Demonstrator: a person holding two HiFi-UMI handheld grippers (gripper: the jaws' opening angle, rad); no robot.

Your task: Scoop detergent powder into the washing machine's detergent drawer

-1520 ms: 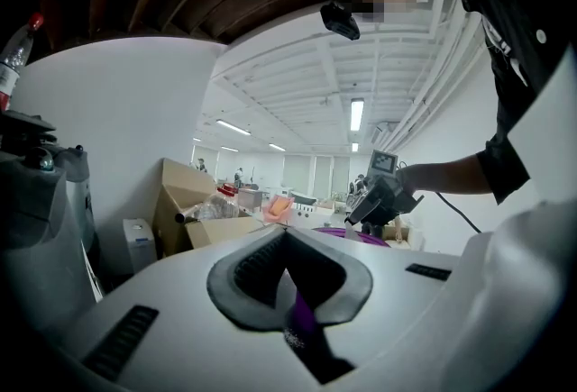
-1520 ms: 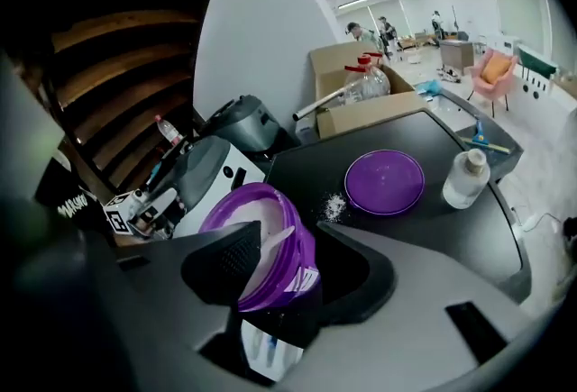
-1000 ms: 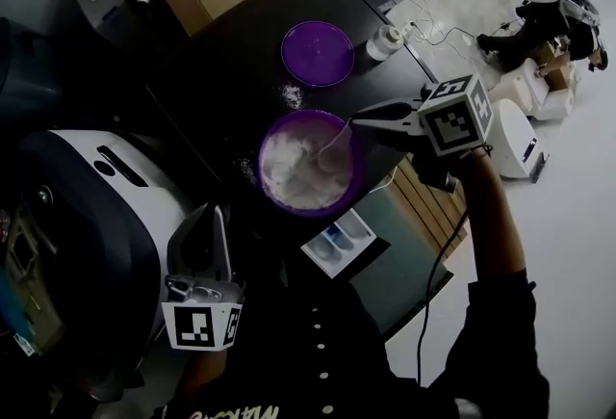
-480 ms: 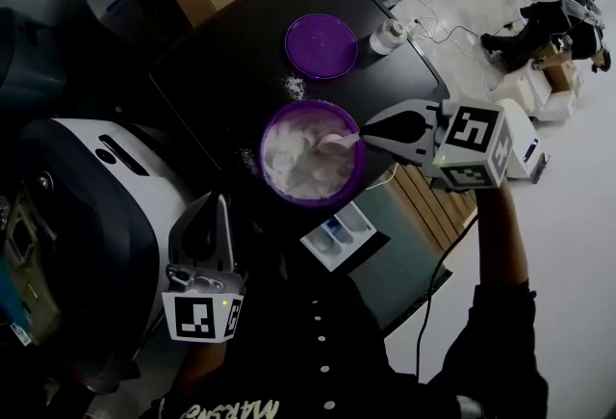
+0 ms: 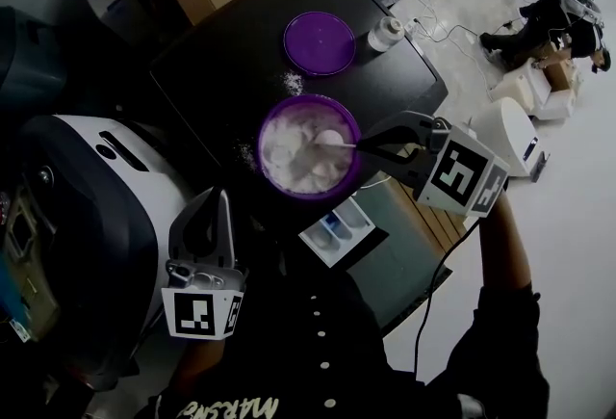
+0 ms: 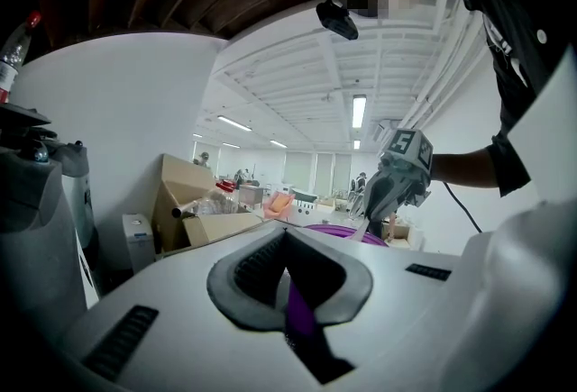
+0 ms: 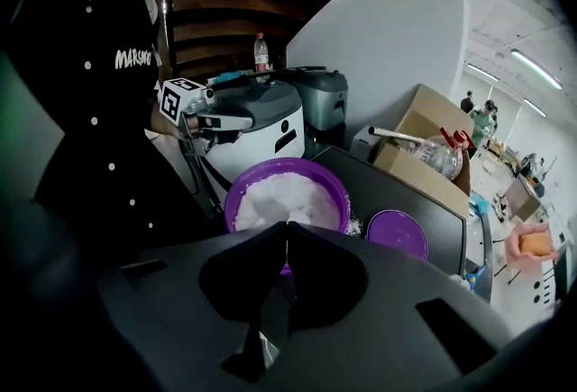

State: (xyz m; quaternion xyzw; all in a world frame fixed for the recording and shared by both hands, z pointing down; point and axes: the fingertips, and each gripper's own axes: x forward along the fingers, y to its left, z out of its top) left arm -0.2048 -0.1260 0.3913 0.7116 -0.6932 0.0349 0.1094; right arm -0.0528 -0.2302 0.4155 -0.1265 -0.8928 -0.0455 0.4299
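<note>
Right gripper [image 5: 364,145] clenched on the scoop [image 5: 332,140] handle: jaw tips pinched together with the thin white handle between them. Scoop's long axis runs roughly side to side in the head view. The handle end sits in the jaws at right, and the bowl points left over the tub [image 5: 310,99]. The bowl sits right at the detergent powder [image 5: 289,167]; can't tell if it's loaded.

Tub is round purple plastic holding lumpy white powder, and it stands on the black table [image 5: 221,70]. A matching flat purple lid [image 5: 320,42] lies apart from it, further up the table, with a few spilled grains between them.

Detergent drawer [image 5: 337,229] is a white rectangular tray with blue-tinted compartments. It sits just below the tub in the head view.

Left gripper [image 5: 219,202]: tips together, not gripping anything I can see, beside the white, rounded washing machine [image 5: 91,205].
</note>
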